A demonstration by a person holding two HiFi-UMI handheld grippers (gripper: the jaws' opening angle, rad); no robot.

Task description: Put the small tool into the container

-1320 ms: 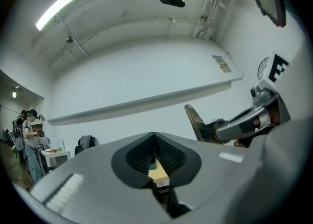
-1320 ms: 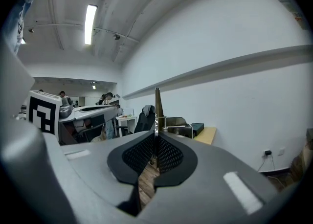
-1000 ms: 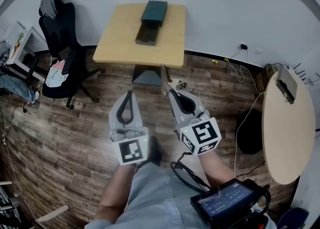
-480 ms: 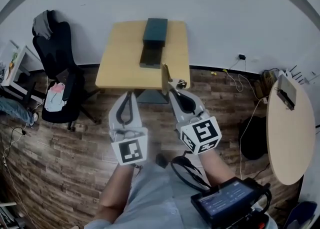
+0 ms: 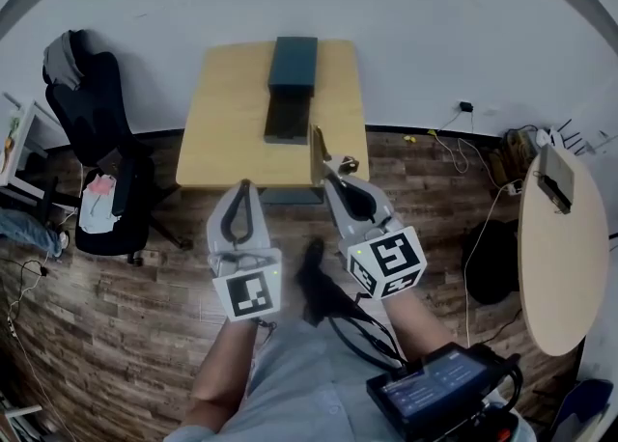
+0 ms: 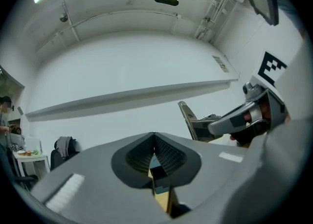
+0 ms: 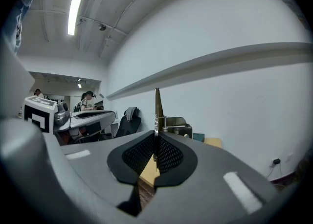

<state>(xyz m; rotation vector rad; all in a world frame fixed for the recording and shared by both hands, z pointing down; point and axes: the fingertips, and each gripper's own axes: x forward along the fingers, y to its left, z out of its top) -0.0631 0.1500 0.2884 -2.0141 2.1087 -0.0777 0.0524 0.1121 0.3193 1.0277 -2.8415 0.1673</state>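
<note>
Two tools: left tool (image 5: 243, 184) pressed together, right tool (image 5: 327, 179) pinching clamp (image 5: 316, 146); container (image 5: 288, 116) ahead, chair (image 5: 95, 107) aside.

Dk teal container (image 5: 293, 69), tan wood table (image 5: 232, 112), brown plank-pattern floor (image 5: 116, 324), blk chair (image 5: 92, 117), white wall (image 5: 415, 25).

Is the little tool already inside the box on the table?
No, the right claw grips the tool in the air, short of the container.
</note>
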